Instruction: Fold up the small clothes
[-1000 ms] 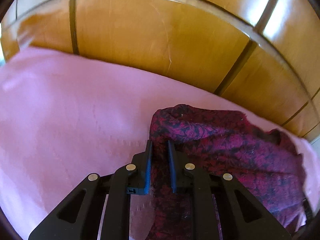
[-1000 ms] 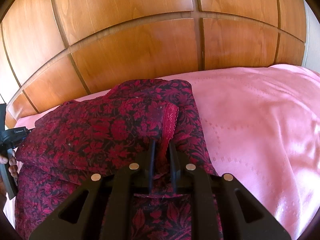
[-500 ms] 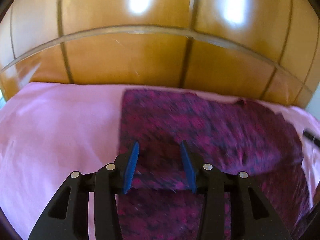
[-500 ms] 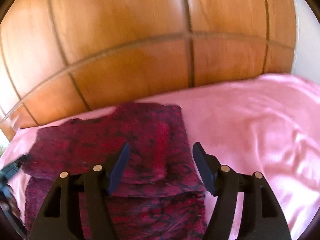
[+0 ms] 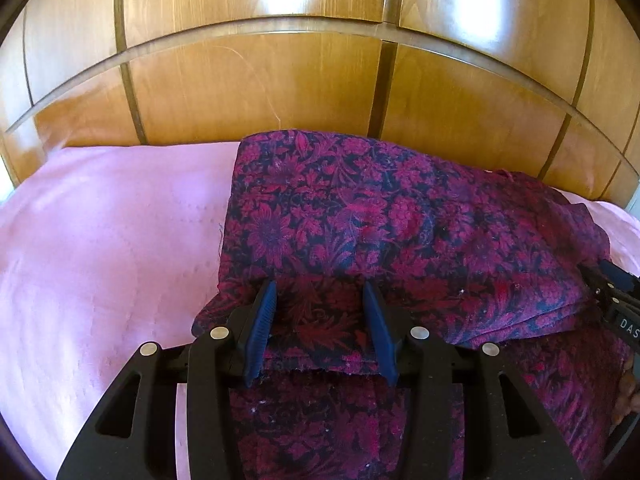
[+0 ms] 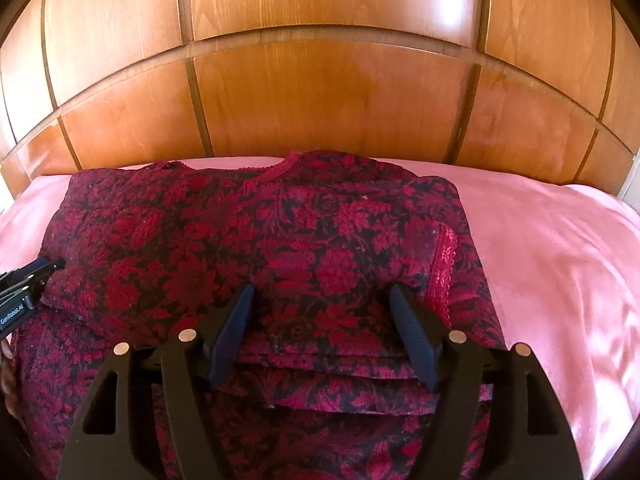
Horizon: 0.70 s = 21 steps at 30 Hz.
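Lying folded on the pink bedsheet (image 6: pixel 560 264), the floral garment (image 6: pixel 248 248) fills no container

Pink bedsheet (image 5: pixel 108 248) with faint woven pattern, glossy panelled wooden headboard (image 6: pixel 320 92) behind it

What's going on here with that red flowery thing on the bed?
A person holding a gripper in each hand is folding a dark red floral garment on a pink bedsheet, up against a wooden headboard. The top part is already folded over the lower part. The left gripper and right gripper are both opening, their fingers spread above the fold's front edge with cloth under them but nothing pinched. The fold looks just released.
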### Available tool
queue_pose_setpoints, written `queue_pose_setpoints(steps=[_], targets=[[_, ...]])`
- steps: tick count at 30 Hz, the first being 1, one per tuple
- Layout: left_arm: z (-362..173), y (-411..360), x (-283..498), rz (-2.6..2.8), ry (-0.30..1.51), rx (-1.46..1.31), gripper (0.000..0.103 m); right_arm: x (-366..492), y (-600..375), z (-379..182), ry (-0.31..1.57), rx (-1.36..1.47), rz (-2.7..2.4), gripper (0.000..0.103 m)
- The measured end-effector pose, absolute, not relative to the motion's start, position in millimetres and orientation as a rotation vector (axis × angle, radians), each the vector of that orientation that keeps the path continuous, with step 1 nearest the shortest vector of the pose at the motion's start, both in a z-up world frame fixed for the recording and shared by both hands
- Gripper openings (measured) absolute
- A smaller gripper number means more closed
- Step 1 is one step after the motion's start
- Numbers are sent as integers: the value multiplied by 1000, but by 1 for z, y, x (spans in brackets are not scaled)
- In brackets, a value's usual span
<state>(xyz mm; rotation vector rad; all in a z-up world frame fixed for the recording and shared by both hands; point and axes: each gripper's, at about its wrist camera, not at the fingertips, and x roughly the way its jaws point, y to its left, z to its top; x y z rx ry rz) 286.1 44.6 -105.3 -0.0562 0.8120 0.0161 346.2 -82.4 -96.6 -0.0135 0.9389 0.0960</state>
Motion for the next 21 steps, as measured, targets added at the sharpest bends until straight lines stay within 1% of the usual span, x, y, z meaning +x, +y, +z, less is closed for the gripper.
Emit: queue_pose_setpoints(steps=[7,10,12,13,17,21], targets=[[-79,32,250,50,779,-46,44,344,-84,-94,922,-12,92,71],[-74,30,229,37,775,-56,55,341,-82,-93,915,-18,88,71],[-71,29,215,28,767,-51,55,340,-82,-90,913,-21,86,73],[-70,28,208,27,759,-41,55,339,-82,-87,913,-25,79,76],[-69,29,186,12,752,-34,55,330,-83,-70,912,-47,75,94],[-67,30,173,-5,757,-33,55,309,-92,-57,928,-34,95,95]])
